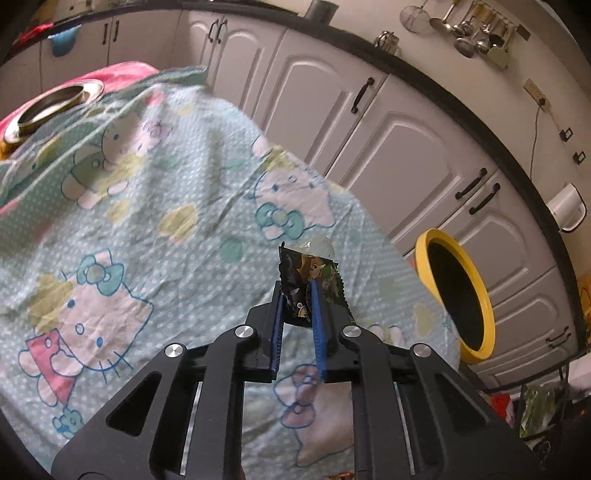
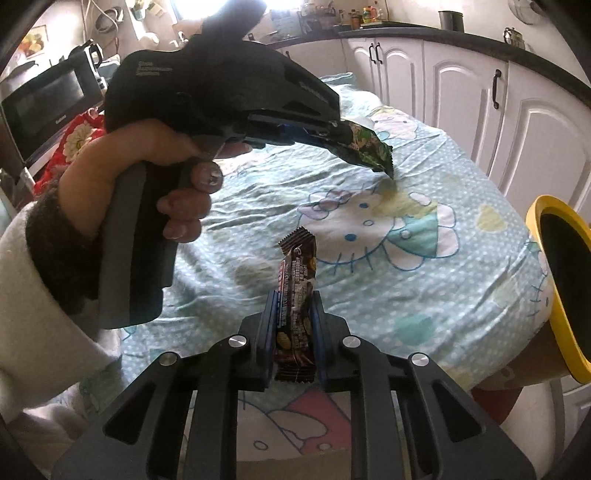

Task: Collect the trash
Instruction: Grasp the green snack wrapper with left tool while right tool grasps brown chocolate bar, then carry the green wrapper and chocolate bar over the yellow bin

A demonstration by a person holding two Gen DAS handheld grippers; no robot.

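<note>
Light: soft daylight, blown-out bright window (image 2: 218, 9) at top
Distortion: white cabinet doors (image 1: 369, 147) bent by fisheye, corners vignetted black
Focus: slight blur noted throughout

A worktop draped in a wrinkled pale-teal, white-dotted cloth (image 1: 177, 206) printed with cartoon cats carries a shiny round metal bowl (image 1: 51, 105) at its far corner on a pink cloth (image 1: 122, 74), and a small clear plastic piece (image 1: 320, 246) nearer its middle.
</note>
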